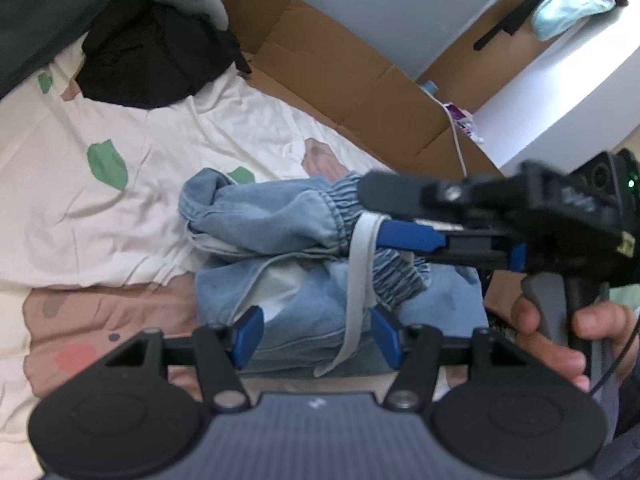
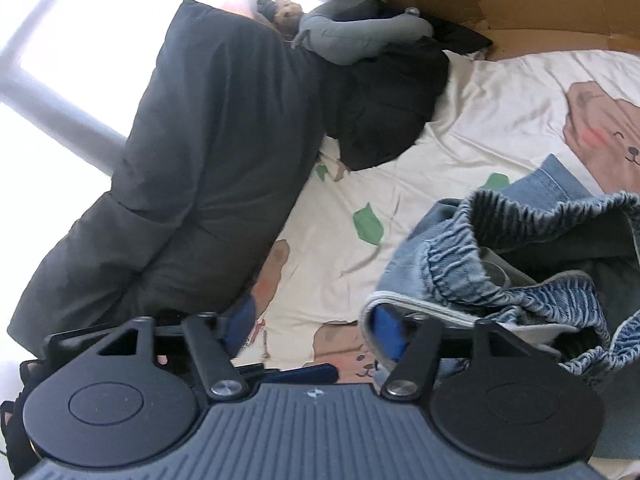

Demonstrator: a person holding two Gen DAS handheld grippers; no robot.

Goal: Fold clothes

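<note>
Between the left claw's (image 1: pixel 316 340) spread-apart fingers sits soft, floppy denim trousers (image 1: pixel 288 240); the right claw (image 1: pixel 404 216), also apart, hooks their drawstring (image 1: pixel 360 272). Thick elastic waistband (image 2: pixel 500 236) looks the firmest hold.

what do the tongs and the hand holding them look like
Both tongs have black linkage arms, round black pivot discs, a ribbed grey body and blue finger pads. The right tongs carry a grey handle, a black camera block with a green light and a thin black cable. The hand wears no glove.
</note>
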